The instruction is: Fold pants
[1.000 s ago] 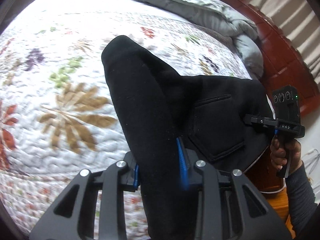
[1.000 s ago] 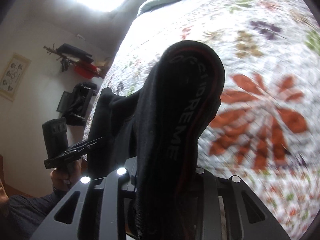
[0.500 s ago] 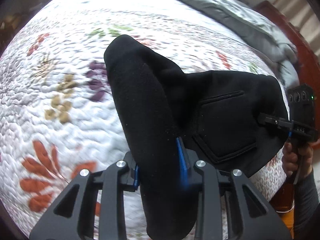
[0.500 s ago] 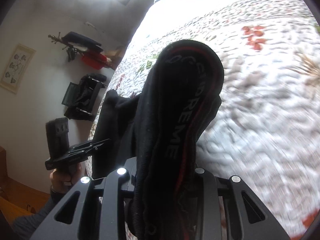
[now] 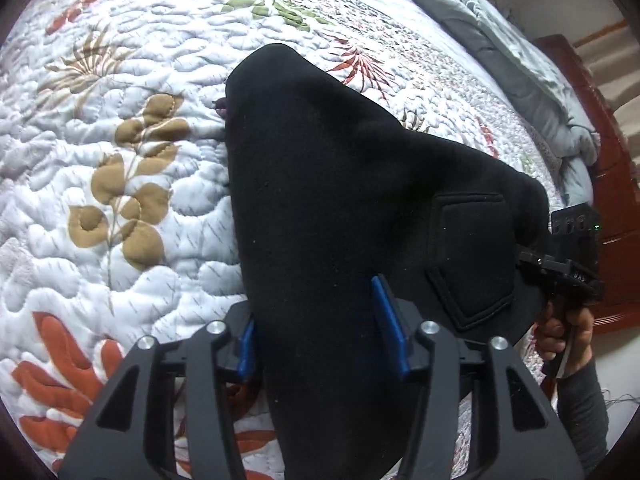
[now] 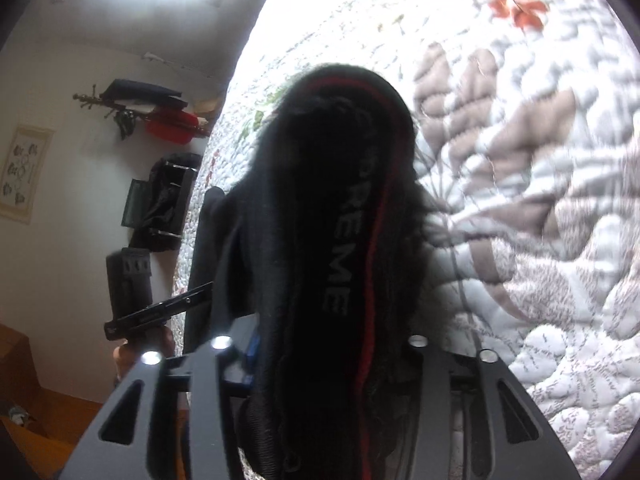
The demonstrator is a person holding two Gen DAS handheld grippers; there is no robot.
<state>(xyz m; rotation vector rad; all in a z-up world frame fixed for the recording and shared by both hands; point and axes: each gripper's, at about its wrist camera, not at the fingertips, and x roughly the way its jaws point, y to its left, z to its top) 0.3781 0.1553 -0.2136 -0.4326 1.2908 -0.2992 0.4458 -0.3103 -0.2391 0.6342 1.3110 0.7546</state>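
Note:
Black pants (image 5: 340, 200) hang stretched between my two grippers just above a quilted floral bedspread (image 5: 120, 160). My left gripper (image 5: 324, 320) is shut on a bunched fold of the pants, blue pads pressing either side. A back pocket (image 5: 472, 256) faces up. My right gripper shows at the far right of the left wrist view (image 5: 528, 258), clamped on the waist edge. In the right wrist view my right gripper (image 6: 320, 356) is shut on the waistband (image 6: 340, 240), which has a red stripe and white lettering. The left gripper (image 6: 192, 300) shows at the left there.
A grey duvet (image 5: 520, 40) lies bunched along the bed's far edge by a red-brown wooden headboard (image 5: 612, 200). In the right wrist view a white wall carries a picture (image 6: 24, 172), a rack with dark and red items (image 6: 160, 116) and a black bag (image 6: 164, 200).
Both grippers have carried the pants across the bedspread and lower toward it; the quilt pattern beneath has shifted and looks closer. Both grips are unchanged.

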